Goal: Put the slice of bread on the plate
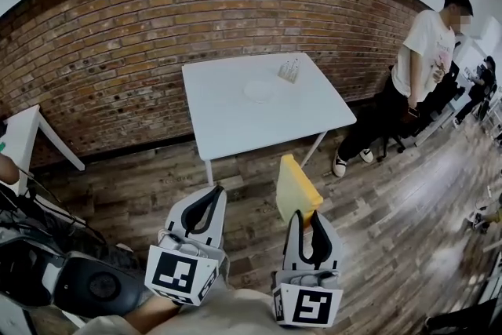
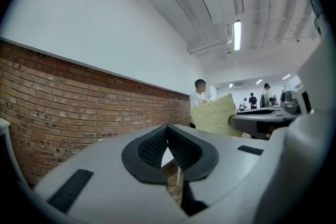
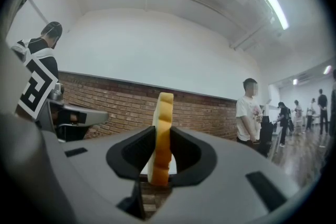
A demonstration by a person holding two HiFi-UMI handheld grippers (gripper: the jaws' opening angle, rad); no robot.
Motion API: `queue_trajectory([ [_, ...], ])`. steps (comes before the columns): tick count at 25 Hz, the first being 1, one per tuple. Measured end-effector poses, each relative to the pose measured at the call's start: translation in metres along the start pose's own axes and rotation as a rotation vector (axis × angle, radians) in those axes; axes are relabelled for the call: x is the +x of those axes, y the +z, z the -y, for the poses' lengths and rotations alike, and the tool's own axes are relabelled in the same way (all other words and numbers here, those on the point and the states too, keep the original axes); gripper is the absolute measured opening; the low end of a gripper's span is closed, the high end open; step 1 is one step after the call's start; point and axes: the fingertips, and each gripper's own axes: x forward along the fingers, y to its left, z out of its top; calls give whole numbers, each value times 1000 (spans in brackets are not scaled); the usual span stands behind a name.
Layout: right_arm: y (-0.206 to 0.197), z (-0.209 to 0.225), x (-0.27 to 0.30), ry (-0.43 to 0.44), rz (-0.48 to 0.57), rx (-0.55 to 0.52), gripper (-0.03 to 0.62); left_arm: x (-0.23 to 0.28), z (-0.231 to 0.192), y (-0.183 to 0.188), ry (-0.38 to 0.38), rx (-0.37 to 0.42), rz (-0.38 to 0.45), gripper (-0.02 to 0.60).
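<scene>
Right gripper (image 3: 162, 136): jaws clamped on the slice of bread (image 3: 164, 107), which stands upright on edge and sticks out past the tips.
Left gripper (image 2: 168, 129): jaws together, nothing between.
Table (image 1: 235, 129): white, ahead of both grippers, wooden floor (image 1: 376, 231) between.
Plate (image 1: 260, 90): mid-table, well apart from the bread.

1. A square white table (image 1: 227, 121) stands on a dark wood-plank floor (image 1: 392, 231), its far edge close to a brick wall (image 1: 118, 51).
2. A round white plate (image 1: 260, 90) lies flat on the tabletop, slightly towards the far edge from the middle.
3. A small upright holder (image 1: 289, 71), too small to identify, stands near the far right corner, just beside the plate but apart from it.
4. Part of a second white table (image 1: 20, 133) shows at the left.
</scene>
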Motion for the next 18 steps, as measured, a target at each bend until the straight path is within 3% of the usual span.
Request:
queue_trajectory([
  [18,2,-23,190,-53,-34,-43,95,152,-126,3,-72,-40,5,9],
])
